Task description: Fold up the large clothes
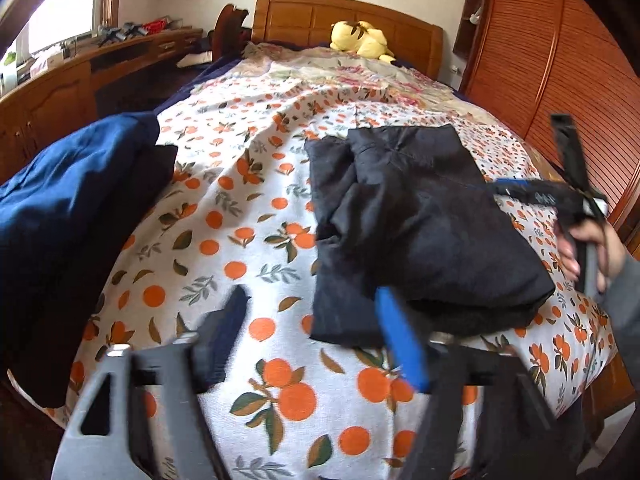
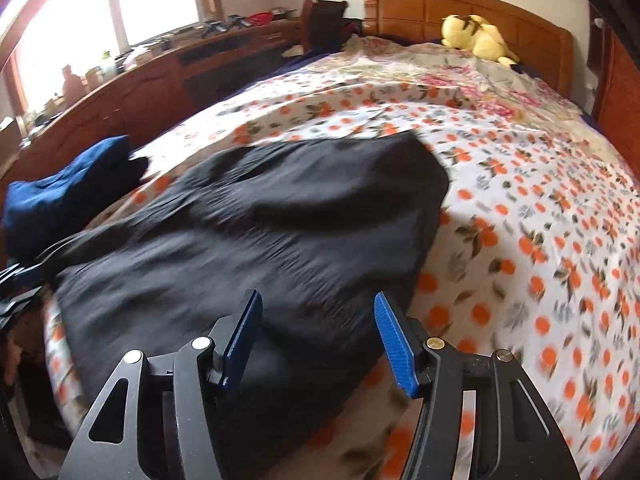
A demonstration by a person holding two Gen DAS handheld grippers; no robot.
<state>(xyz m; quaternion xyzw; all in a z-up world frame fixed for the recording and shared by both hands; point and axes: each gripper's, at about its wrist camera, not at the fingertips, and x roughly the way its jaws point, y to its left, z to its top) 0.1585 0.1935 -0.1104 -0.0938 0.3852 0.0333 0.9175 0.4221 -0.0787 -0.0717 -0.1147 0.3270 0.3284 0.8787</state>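
The black garment (image 1: 424, 224) lies on the bed's orange-print sheet (image 1: 248, 184), already doubled into a thick, roughly rectangular bundle; in the left wrist view it fills the centre right of the frame, in the right wrist view (image 2: 256, 248) it spreads across the centre and lower left. Its left edge is lumpy, with a rumpled layer sticking out from under the top fold, while the near right corner looks neat. Judging from this, the folding is late: the piece seems nearly done, and what remains is probably a last tidy or moving it aside.

The left gripper (image 1: 316, 336) hovers over the near edge of the bundle with its jaws parted and nothing between them. The right gripper (image 2: 318, 340) likewise stands released above the garment's near end; its blue pads (image 2: 394, 340) are clear of the cloth. In the left wrist view it appears at the right edge (image 1: 576, 196), gripped by the person's right hand (image 1: 588, 252).

A next move would call for closing on the loose left layers and tucking them in, catching every layer so the stack does not slide apart.

At the left edge of both frames a dark blue garment (image 1: 68, 184) lies heaped, well apart from the black one. At the top, a yellow plush toy (image 1: 362, 42) rests by the wooden headboard (image 1: 304, 20). Nothing lies between the grippers and the bundle.
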